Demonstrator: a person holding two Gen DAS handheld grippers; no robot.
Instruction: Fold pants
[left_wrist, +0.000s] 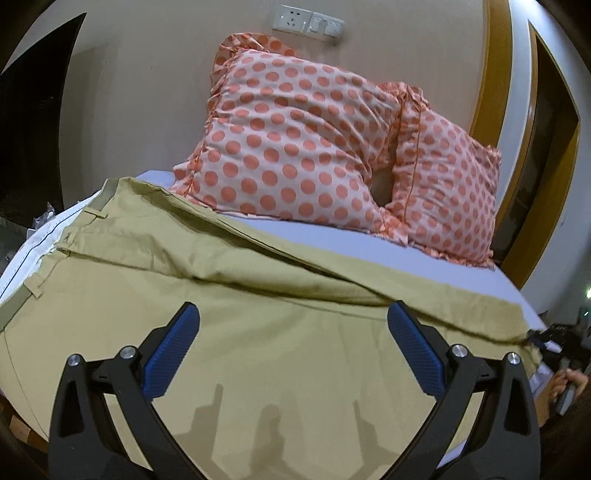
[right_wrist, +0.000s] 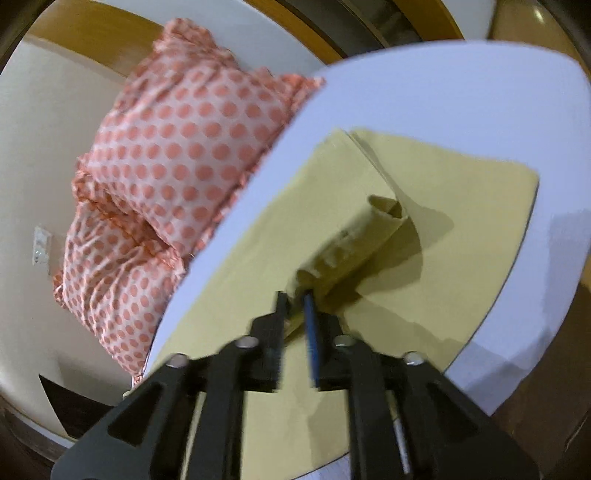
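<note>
Khaki cotton, matte and lightly creased, covers most of the bed: the pants (left_wrist: 229, 295) lie spread on the pale sheet (left_wrist: 332, 236), waistband with its belt loops at the left, legs running off to the right. The left gripper (left_wrist: 293, 325) hangs over the near part of the cloth with its jaws spread wide and nothing between them; its blue ribbed pads (left_wrist: 170, 350) stand apart above the fabric, and I cannot tell whether they touch it. A long fold ridge crosses the pants just beyond those fingertips. In the right wrist view, the right gripper (right_wrist: 295, 299) has its jaws drawn nearly together on a pinched-up piece of the pants (right_wrist: 369, 236), which rises from the flat cloth as a loose tube with an open end at the far side, casting a dark shadow to its right. The view is blurred around the fingers. Two polka-dot pillows (left_wrist: 295, 140), pink with orange spots and frilled seams, lean against the beige wall (left_wrist: 147, 92) at the far edge, under a white switch plate (left_wrist: 308, 24). Bare sheet (right_wrist: 443, 92) shows beyond the pants on the far and right sides, and the bed edge curves away close by on the right.
</note>
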